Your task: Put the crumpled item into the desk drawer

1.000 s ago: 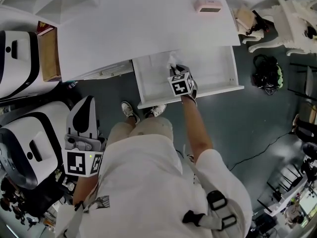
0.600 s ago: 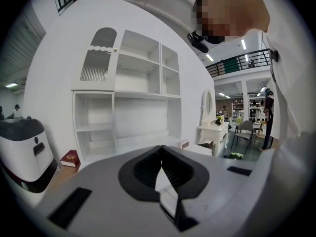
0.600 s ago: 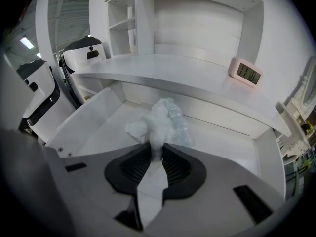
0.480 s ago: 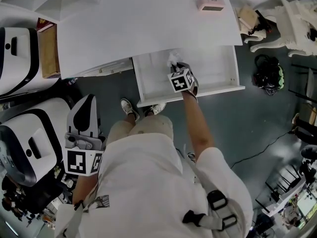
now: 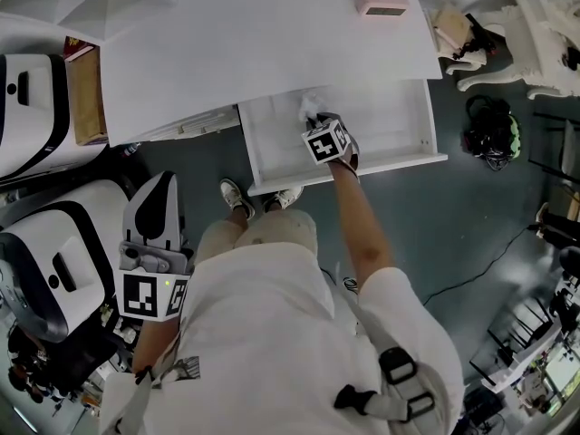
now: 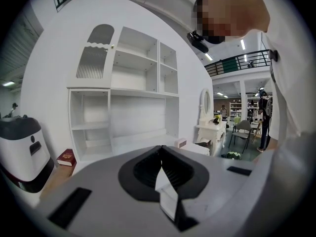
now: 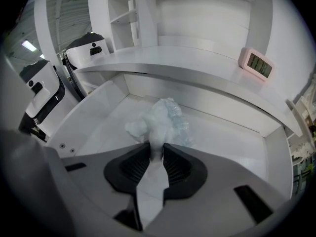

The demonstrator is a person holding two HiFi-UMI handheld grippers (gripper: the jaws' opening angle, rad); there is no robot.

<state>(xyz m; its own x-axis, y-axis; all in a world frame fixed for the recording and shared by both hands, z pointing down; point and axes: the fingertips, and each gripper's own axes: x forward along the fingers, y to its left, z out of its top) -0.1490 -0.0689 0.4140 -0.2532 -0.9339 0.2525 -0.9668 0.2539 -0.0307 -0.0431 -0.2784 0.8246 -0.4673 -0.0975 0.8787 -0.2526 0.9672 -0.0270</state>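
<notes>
Right gripper (image 7: 156, 154) inside the open drawer (image 7: 227, 142), fingers easing apart yet pinching the crumpled tissue (image 7: 160, 120), wad bulging just beyond their tips, left gripper (image 6: 160, 158) well apart, fingers clenched together, empty.

- The white desk drawer (image 5: 390, 130) stands pulled out and open from above; the right half of its floor is bare.
- A crumpled white item (image 7: 160, 118) takes the middle-left of the drawer floor.
- The white tabletop (image 5: 272, 43) overhangs the drawer's back like a low roof.
- A small pink clock (image 5: 381, 4) stands near the tabletop's far right edge; the other surface is free.
- The person's shoes (image 5: 240, 202) stand just before the drawer's front left.
</notes>
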